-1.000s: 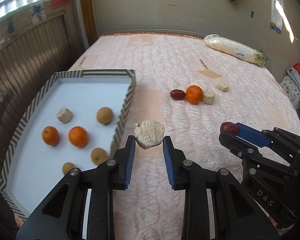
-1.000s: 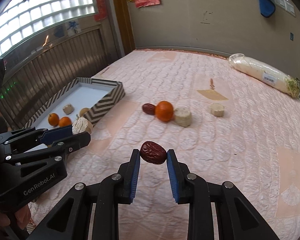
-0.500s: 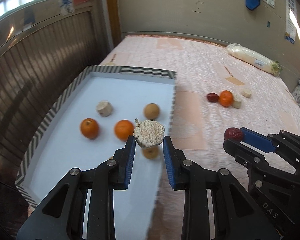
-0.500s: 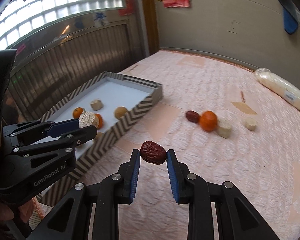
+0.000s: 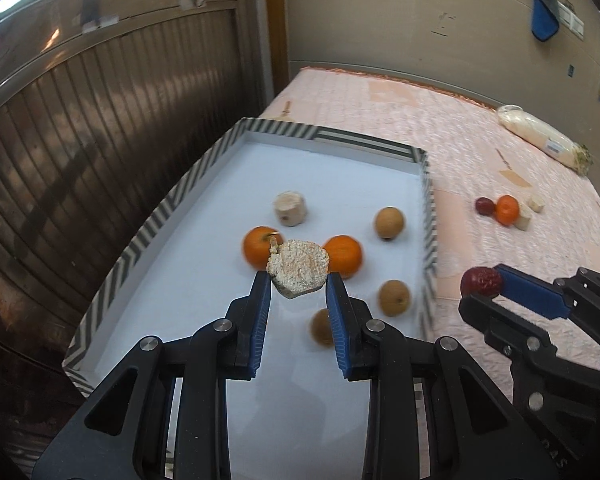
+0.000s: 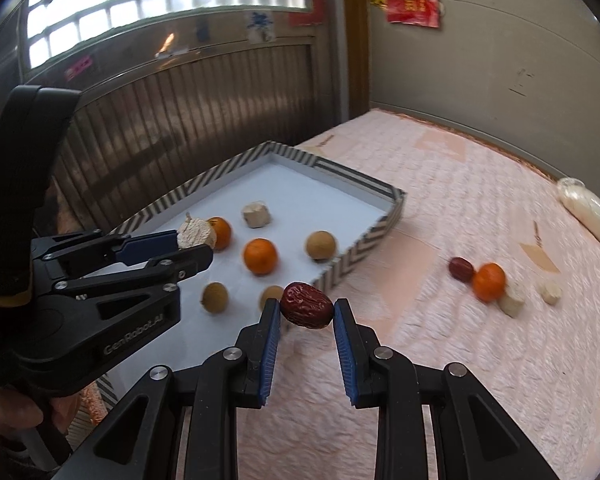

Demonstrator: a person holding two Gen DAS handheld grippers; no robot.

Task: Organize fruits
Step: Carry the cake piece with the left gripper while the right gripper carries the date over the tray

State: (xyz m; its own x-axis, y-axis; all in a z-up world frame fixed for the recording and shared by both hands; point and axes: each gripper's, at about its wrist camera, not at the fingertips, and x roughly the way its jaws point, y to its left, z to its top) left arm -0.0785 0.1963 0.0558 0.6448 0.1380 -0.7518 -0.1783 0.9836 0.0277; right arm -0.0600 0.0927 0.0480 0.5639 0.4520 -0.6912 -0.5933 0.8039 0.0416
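Observation:
My left gripper is shut on a rough beige chunk and hangs over the white tray with a striped rim. In the tray lie two oranges, several brown round fruits and a beige cylinder piece. My right gripper is shut on a wrinkled red date, just outside the tray's near right wall. That date also shows in the left wrist view. On the pink bed cover remain a second date, an orange and two beige pieces.
A wrapped white roll lies at the far right of the bed. A ribbed metal panel stands close behind the tray on the left. A person's hand holds the left gripper's handle. The pink quilted cover stretches right.
Both grippers have moved left, toward the tray, each carrying its piece. The left one went from beside the tray's right wall to over its middle; the right one now sits at the tray's wall.

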